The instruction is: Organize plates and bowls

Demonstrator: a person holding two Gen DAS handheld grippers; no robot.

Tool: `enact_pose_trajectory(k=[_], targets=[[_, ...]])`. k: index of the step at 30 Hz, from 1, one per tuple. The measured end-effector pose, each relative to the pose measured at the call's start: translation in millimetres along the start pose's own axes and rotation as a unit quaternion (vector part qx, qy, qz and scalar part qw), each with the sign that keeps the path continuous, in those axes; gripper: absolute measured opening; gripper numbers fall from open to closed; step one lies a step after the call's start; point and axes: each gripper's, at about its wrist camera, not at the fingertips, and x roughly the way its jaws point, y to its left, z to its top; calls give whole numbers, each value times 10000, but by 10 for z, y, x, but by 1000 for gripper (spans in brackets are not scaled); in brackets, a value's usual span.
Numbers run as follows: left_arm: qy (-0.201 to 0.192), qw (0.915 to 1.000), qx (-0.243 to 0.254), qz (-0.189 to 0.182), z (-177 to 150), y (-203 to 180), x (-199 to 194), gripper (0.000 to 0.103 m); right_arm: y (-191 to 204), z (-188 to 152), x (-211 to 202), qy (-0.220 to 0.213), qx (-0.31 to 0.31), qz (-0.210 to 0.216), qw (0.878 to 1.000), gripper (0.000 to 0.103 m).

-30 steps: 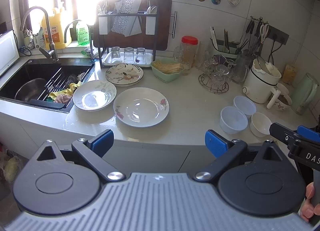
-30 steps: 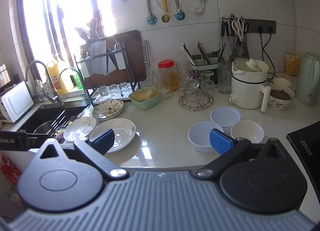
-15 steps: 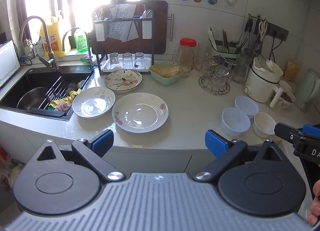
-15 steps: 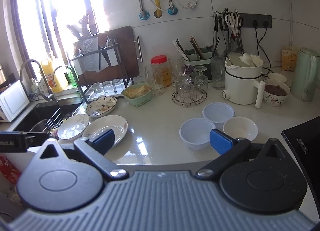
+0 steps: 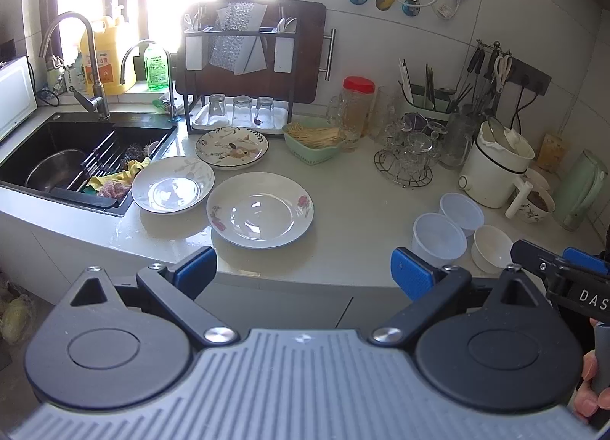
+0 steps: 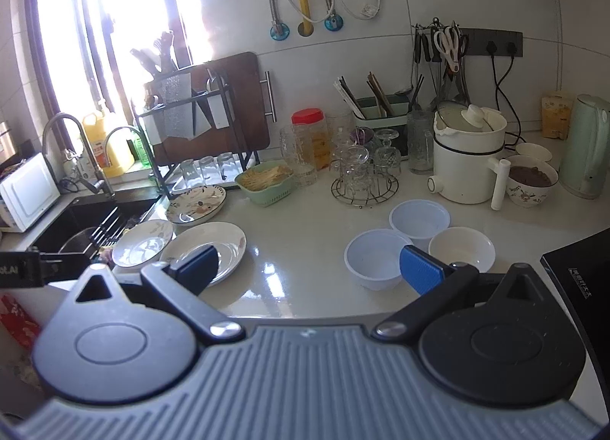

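Left wrist view took in the pale worktop (image 5: 354, 207), with a black sink (image 5: 76, 158) at about ten o'clock holding a steel pot (image 5: 53, 173) and some cloths by a rack. Three plates lay near the sink: the flowered plate (image 5: 260, 209) close to twelve o'clock and nearest the front edge, a plain white plate (image 5: 172, 184) just beside it at eleven, its rim over the sink's corner, and a patterned dish (image 5: 231, 147) behind both. All three looked bare. A white cooker pot (image 5: 495, 169) stood at two o'clock, its lid tilted inside the mouth. Three bowls sat together at about two o'clock: two translucent tubs (image 5: 439, 240) (image 5: 461, 210) and a white bowl (image 5: 492, 248), all with nothing in them. A green basket (image 5: 314, 142) at twelve held pale sticks, and a red-lidded jar (image 5: 354, 104) stood behind it. A small bowl of dark food (image 6: 533, 180) stood to the right of the cooker pot's handle in the right wrist view.

The left gripper (image 5: 304, 271) hung off the worktop's front edge, jaws spread wide and holding nothing. The right gripper (image 6: 309, 264) also sat short of the edge, jaws wide and bare, its right finger (image 6: 421, 268) overlapping the nearest tub in view. Part of a hand (image 5: 591, 382) showed at four o'clock.
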Motion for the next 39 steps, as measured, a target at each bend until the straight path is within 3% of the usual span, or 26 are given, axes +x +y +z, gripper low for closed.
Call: enact_pose_trajectory(k=[20,28,34,39], targets=[[13,10000,-15,-4,62,31,68,100,38,32,73,57,0,111,9999,103],[124,9999,85,-63,139,-33,261,100,16,54,144,131,-2,-64,9999,103],[185,9998,33,-93,282,-23,469,100,26,131,180,115,-76,144,9998,103],[273,9983,146,-488,426,-5,787,100,66,144,329,147,-130,192,9996,103]])
